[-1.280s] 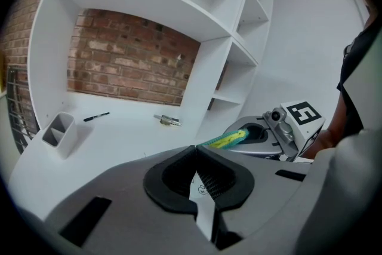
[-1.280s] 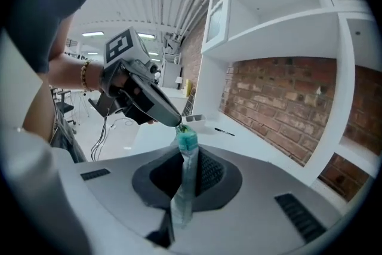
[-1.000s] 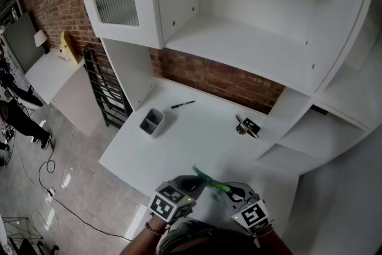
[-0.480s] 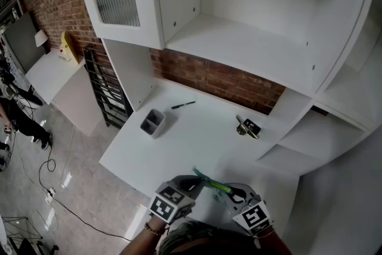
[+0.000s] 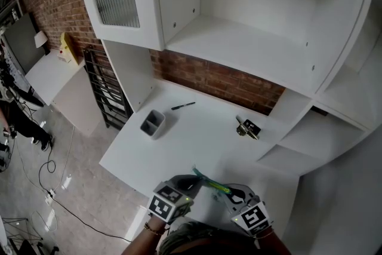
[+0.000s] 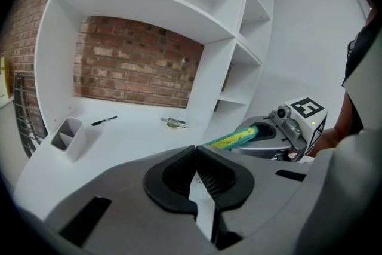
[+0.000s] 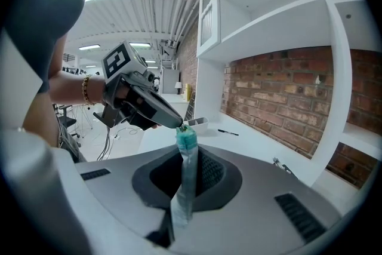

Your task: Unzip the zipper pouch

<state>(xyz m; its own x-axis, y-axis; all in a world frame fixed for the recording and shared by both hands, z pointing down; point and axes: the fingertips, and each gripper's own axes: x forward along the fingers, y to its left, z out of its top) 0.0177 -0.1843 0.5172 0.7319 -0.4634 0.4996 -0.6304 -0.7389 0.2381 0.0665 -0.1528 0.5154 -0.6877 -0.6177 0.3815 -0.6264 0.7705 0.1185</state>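
Note:
A thin teal and yellow-green zipper pouch [image 5: 210, 183] hangs in the air between my two grippers, above the front edge of the white desk [image 5: 197, 140]. My right gripper [image 7: 186, 155] is shut on one end of the pouch [image 7: 184, 182], which rises edge-on out of its jaws. My left gripper [image 7: 178, 124] pinches the pouch's other end with its tips; the zipper pull is too small to make out. In the left gripper view the left gripper [image 6: 195, 151] is shut, and the pouch [image 6: 233, 139] runs right to the right gripper [image 6: 258, 132].
On the desk stand a grey two-slot cup [image 5: 152, 122] at the left, a black pen [image 5: 182, 105] near the brick wall and a small metal and black object [image 5: 246, 127] at the right. White shelves [image 5: 250, 51] hang above. Cables lie on the floor [image 5: 54, 188] at the left.

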